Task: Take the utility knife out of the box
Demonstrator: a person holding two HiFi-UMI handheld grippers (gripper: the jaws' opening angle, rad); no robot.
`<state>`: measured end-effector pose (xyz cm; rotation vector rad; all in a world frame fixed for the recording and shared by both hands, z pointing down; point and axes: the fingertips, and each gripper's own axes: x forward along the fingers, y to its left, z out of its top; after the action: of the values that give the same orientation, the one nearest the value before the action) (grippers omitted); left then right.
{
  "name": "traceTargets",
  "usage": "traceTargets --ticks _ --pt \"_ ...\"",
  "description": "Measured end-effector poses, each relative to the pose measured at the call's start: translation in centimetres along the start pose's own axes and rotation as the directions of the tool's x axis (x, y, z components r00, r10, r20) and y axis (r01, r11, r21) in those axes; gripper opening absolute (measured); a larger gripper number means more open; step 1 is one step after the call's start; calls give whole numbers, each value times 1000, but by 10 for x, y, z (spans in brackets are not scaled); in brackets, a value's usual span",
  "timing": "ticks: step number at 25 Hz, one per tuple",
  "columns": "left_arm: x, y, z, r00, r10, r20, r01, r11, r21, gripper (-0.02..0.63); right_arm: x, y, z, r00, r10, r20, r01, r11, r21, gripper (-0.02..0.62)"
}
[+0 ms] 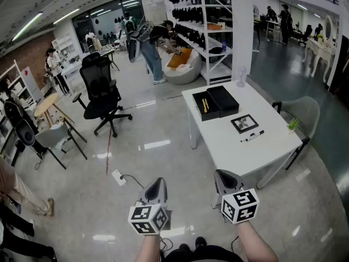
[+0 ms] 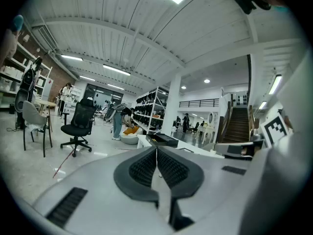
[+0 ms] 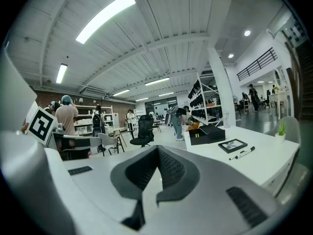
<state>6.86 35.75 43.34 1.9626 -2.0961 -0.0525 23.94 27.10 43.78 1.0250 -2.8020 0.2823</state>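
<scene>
Your left gripper (image 1: 157, 185) and right gripper (image 1: 223, 178) are both closed and empty, well apart from the slim yellow utility knife (image 1: 205, 105) lying in the open black box (image 1: 214, 111) on the white table (image 1: 262, 146); only the head view shows it.

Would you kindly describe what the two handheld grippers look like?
The left gripper and the right gripper share smooth light-grey tapering shells with dark ribbed pads and slotted dark vents. Each carries a white cube with black square markers. The forearms show no sleeves.
</scene>
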Motion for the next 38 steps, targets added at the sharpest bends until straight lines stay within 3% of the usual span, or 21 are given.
traceTargets --ticks 18,23,31,38 --pt "23 -7 -14 999 4 -51 -4 1000 9 15 23 -5 8 998 53 17 -53 998 17 6" --pt "38 7 -17 998 20 -57 -20 1000 -4 15 47 -8 11 998 62 15 -63 998 30 75" --pt "93 39 -21 997 -3 -77 1 1000 -16 15 103 -27 14 1000 30 0 -30 999 37 120" --pt "172 94 -13 993 -52 -103 48 998 -36 15 180 -50 25 998 -56 -19 57 998 36 127"
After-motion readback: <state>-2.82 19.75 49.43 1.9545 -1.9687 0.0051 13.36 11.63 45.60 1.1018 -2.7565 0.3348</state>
